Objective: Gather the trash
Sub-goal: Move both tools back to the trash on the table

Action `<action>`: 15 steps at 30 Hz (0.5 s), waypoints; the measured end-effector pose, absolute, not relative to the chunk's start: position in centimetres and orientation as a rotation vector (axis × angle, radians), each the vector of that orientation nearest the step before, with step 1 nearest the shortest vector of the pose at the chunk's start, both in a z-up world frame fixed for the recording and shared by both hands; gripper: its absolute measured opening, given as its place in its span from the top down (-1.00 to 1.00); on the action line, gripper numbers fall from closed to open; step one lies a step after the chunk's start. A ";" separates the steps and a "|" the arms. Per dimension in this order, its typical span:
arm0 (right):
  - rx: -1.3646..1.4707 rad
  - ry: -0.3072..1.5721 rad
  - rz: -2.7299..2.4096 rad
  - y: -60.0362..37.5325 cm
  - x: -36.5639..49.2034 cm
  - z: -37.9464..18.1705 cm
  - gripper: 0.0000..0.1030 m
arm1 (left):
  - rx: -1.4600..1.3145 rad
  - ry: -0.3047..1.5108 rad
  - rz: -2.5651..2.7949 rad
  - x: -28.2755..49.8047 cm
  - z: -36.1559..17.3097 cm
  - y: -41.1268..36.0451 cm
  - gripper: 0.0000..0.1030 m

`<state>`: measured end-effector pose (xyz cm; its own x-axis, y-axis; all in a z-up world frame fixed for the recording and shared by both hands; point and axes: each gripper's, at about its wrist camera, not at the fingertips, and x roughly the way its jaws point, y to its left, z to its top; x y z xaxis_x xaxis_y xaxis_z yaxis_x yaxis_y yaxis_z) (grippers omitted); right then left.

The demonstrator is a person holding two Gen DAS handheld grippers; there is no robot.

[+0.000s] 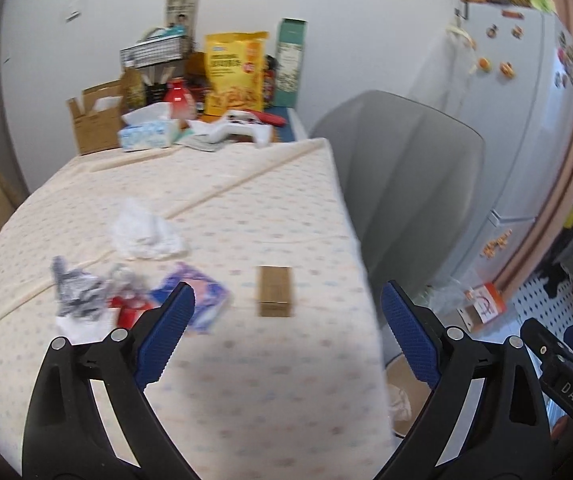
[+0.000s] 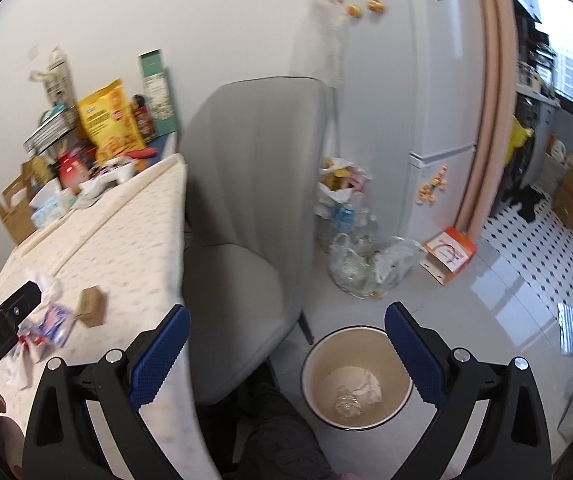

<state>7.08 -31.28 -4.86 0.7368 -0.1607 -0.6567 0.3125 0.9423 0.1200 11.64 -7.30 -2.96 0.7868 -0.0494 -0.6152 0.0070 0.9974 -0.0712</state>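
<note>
Trash lies on the patterned tablecloth point(image 1: 246, 220): a crumpled white tissue point(image 1: 146, 232), a grey crumpled wrapper point(image 1: 72, 292), a red scrap point(image 1: 126, 308), a blue and pink wrapper point(image 1: 202, 300) and a small brown box point(image 1: 274, 290). My left gripper point(image 1: 286, 320) is open above the table's near right part, nothing between its fingers. My right gripper point(image 2: 286, 344) is open above the floor beside the table, empty. A round bin point(image 2: 356, 376) on the floor holds a white tissue wad point(image 2: 362, 386) and a clear crumpled piece point(image 2: 348, 404). The brown box point(image 2: 92, 306) shows here too.
A grey chair point(image 2: 246, 200) stands at the table's right side. Boxes, a yellow snack bag point(image 1: 236, 72) and a tissue box point(image 1: 148, 134) crowd the table's far end. Plastic bags point(image 2: 366, 264) and an orange box point(image 2: 448, 254) sit on the floor by the white fridge point(image 2: 438, 80).
</note>
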 end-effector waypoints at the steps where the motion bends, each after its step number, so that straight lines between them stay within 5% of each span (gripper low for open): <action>1: 0.219 0.696 -0.249 -30.4 7.1 -4.6 -0.85 | -0.072 0.663 -0.023 11.5 -2.9 -6.6 -0.81; 15: 0.129 0.689 -0.078 -20.0 7.5 -2.9 -0.85 | -0.171 0.628 0.131 9.9 -2.9 4.6 -0.81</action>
<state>7.54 -20.03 -2.89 0.7691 -0.0290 -0.6384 0.1145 0.9891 0.0929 9.91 4.62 -2.87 0.8019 0.0698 -0.5933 -0.1731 0.9777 -0.1188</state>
